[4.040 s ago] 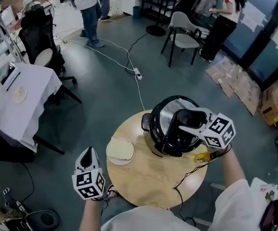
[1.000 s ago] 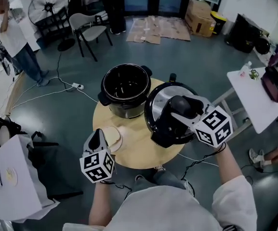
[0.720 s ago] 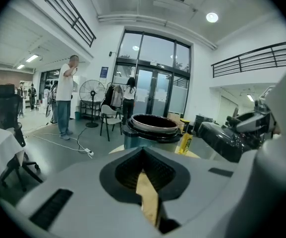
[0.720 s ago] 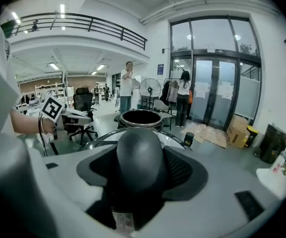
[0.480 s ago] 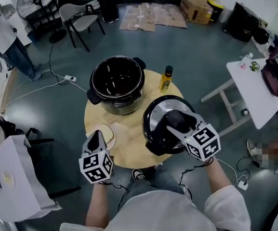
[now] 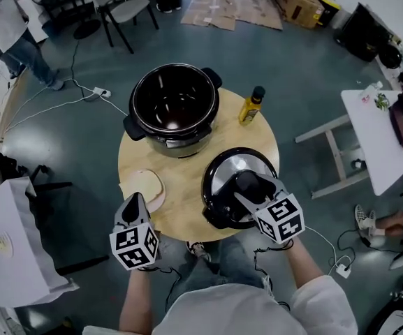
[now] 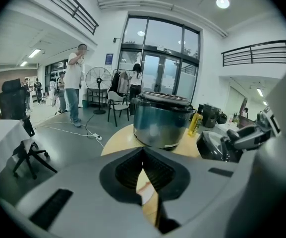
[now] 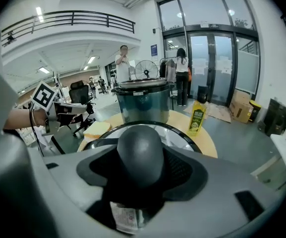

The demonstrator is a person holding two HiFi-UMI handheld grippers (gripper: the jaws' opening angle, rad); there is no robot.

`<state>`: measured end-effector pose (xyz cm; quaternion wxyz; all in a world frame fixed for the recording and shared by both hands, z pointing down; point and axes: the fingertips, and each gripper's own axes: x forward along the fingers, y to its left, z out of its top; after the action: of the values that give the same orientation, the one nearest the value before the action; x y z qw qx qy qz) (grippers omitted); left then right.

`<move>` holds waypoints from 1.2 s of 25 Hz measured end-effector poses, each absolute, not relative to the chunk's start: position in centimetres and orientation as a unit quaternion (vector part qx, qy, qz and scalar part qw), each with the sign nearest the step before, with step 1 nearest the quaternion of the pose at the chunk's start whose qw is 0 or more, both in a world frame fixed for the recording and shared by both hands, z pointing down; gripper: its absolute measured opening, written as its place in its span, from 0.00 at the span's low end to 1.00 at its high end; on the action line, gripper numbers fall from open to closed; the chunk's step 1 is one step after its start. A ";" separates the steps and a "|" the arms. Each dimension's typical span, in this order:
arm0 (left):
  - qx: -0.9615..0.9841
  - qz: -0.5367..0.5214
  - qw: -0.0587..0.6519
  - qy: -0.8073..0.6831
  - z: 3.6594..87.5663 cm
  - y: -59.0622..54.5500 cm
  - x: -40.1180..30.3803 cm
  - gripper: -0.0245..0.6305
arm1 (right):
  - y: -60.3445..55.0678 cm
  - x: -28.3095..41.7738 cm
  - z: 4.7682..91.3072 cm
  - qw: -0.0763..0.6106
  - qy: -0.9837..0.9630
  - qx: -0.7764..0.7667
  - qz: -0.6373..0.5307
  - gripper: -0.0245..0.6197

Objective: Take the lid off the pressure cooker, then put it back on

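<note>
The black pressure cooker pot (image 6: 175,107) stands open at the far side of the round wooden table (image 6: 187,176); it also shows in the left gripper view (image 7: 161,120) and the right gripper view (image 8: 143,103). Its lid (image 6: 223,176), steel with a black rim, lies low at the table's front right, partly past the edge. I cannot tell whether it rests on the wood. My right gripper (image 6: 248,187) is shut on the lid's black knob (image 8: 140,155). My left gripper (image 6: 133,215) hangs at the table's front left edge, jaws together and holding nothing.
A yellow oil bottle (image 6: 251,105) stands right of the pot, behind the lid. A pale flat round thing (image 6: 145,187) lies on the table's left edge by my left gripper. A white side table (image 6: 390,145) is at the right. Chairs, a floor cable and people are beyond.
The lid, on the pot four seconds ago, is off it. It has come down to the table's front right in my right gripper. My left gripper has sunk a little.
</note>
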<state>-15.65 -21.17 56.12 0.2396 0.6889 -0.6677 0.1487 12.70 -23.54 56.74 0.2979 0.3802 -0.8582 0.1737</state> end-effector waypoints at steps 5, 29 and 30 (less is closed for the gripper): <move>0.675 0.153 0.254 -0.676 57.7 -19.7 -16.5 0.02 | -23.0 11.8 59.2 0.320 -0.853 0.372 0.175 0.48; 0.629 0.143 0.294 -0.705 61.3 -17.0 -19.2 0.02 | -23.5 8.8 63.9 0.355 -0.844 0.361 0.177 0.48; 0.628 0.143 0.295 -0.706 61.3 -17.0 -19.2 0.02 | -23.4 8.8 64.0 0.356 -0.844 0.362 0.175 0.48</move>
<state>-19.23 -17.05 61.32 0.2949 0.6280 -0.7059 0.1430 8.83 -23.44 64.03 0.3563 0.3617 -0.8436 0.1747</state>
